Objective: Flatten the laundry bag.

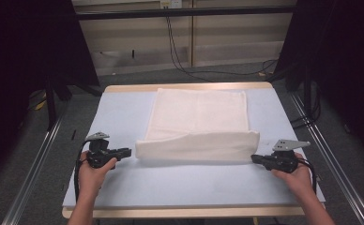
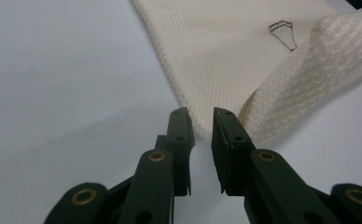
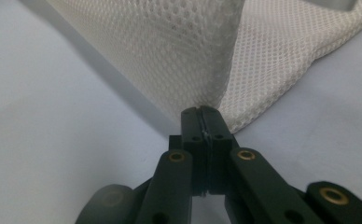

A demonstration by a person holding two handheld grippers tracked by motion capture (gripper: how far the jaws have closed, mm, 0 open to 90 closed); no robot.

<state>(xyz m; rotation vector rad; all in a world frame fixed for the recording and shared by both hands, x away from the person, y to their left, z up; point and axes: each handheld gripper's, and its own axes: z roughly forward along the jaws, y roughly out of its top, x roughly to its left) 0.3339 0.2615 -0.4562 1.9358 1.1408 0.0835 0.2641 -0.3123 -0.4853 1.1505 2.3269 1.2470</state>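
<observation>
I hold a gripper in each hand at the near part of the pale blue table, with the cream towel spread ahead of me toward twelve o'clock, its near edge turned up into a long fold that runs from nine o'clock to three o'clock between my hands. My left gripper sits at the nine o'clock end of that fold, pointing toward three o'clock; in the left gripper view its jaws stand a small gap apart, with the towel's corner just beyond the tips and nothing pinched between them. My right gripper sits at the three o'clock end, pointing toward nine o'clock; in the right gripper view its jaws are pressed together, with the mesh cloth rising from their tips toward twelve o'clock, so it has a corner of the towel nipped and lifted off the table.
</observation>
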